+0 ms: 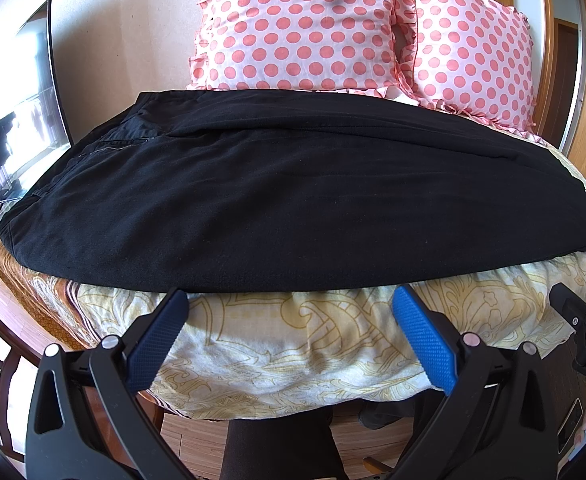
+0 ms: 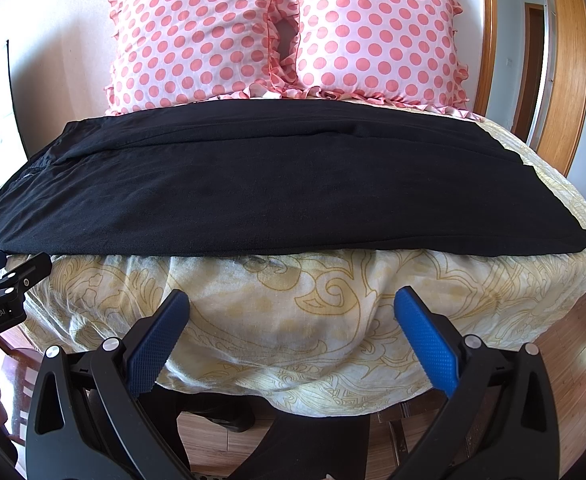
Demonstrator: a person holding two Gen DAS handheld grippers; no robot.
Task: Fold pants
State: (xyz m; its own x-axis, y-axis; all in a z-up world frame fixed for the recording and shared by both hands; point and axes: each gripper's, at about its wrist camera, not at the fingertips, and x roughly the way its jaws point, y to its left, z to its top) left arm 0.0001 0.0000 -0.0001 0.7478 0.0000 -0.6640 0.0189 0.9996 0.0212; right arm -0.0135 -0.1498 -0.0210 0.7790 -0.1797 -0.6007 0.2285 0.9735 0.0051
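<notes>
Black pants (image 1: pixel 277 196) lie flat across the bed, folded lengthwise, waistband and zipper at the left, leg ends at the right; they also show in the right wrist view (image 2: pixel 253 188). My left gripper (image 1: pixel 293 300) is open and empty, just short of the pants' near edge. My right gripper (image 2: pixel 293 304) is open and empty, a little below the pants' near edge, over the sheet. The right gripper shows at the far right of the left wrist view (image 1: pixel 585 292); the left gripper shows at the far left of the right wrist view (image 2: pixel 9 268).
A cream sheet with yellow pattern (image 1: pixel 293 344) covers the bed and hangs over its near edge. Two pink polka-dot pillows (image 2: pixel 197 40) (image 2: pixel 377 36) stand at the head. A monitor (image 1: pixel 17 108) stands at the left. Wooden floor (image 2: pixel 573 320) and doors are at the right.
</notes>
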